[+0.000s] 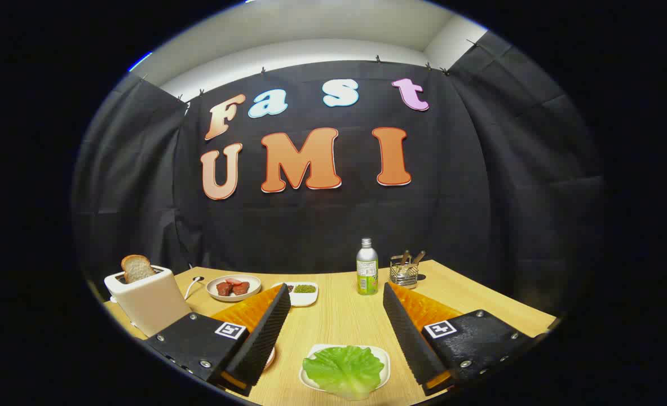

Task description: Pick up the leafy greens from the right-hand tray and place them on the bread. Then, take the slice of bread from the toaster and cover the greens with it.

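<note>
A leaf of green lettuce (pixel 344 368) lies on a small white tray (pixel 383 354) on the wooden table, low between my two fingers. My gripper (pixel 334 293) is open and holds nothing; it hovers above the table with the lettuce below and between the fingers. A white toaster (pixel 148 299) stands beyond the left finger, with a slice of bread (pixel 137 267) sticking up from its slot. A pale round edge of a plate (pixel 271 357) peeks out beside the left finger; what lies on it is hidden.
Beyond the fingers stand a round plate with red meat pieces (pixel 233 287), a white two-part dish of dark toppings (pixel 301 292), a green-labelled bottle (pixel 367 268) and a glass cup with utensils (pixel 404 271). Black cloth walls close the back.
</note>
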Tool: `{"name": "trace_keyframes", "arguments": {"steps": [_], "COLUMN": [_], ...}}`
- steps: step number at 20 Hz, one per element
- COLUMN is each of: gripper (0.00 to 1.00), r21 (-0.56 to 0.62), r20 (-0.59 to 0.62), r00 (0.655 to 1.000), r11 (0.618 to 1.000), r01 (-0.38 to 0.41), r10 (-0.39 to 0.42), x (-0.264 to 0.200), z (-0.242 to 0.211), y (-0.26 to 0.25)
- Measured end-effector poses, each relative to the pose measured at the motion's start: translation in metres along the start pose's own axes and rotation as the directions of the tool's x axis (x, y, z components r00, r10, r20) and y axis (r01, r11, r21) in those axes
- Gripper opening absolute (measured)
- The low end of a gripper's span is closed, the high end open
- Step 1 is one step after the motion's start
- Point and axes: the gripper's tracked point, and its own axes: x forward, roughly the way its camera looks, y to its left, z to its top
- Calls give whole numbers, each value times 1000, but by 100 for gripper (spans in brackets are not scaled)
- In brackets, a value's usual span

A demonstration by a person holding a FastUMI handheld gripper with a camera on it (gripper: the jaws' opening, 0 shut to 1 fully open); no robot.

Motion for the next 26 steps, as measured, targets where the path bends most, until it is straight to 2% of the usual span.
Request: {"name": "trace_keyframes", "arguments": {"steps": [2, 3, 5, 8, 11, 16, 20, 26], "gripper": [99, 99, 99, 99, 99, 99, 99, 99], "r21": [16, 5, -49, -131, -94, -111, -114, -157], "r20": [-8, -26, -22, 12, 7, 45, -17, -90], "r00": [1000, 1000, 998, 999, 1000, 999, 1000, 995], "r11": [1000, 1000, 998, 990, 995, 994, 993, 987], "r01": [-6, 15, 50, 54, 8, 23, 4, 23], "r10": [6, -15, -51, -52, -8, -19, -6, -38], "x": [0, 1, -1, -6, -13, -17, -13, -3], "z": [3, -1, 3, 14, 21, 35, 18, -5], "y": [2, -1, -6, 0, 16, 16, 15, 4]}}
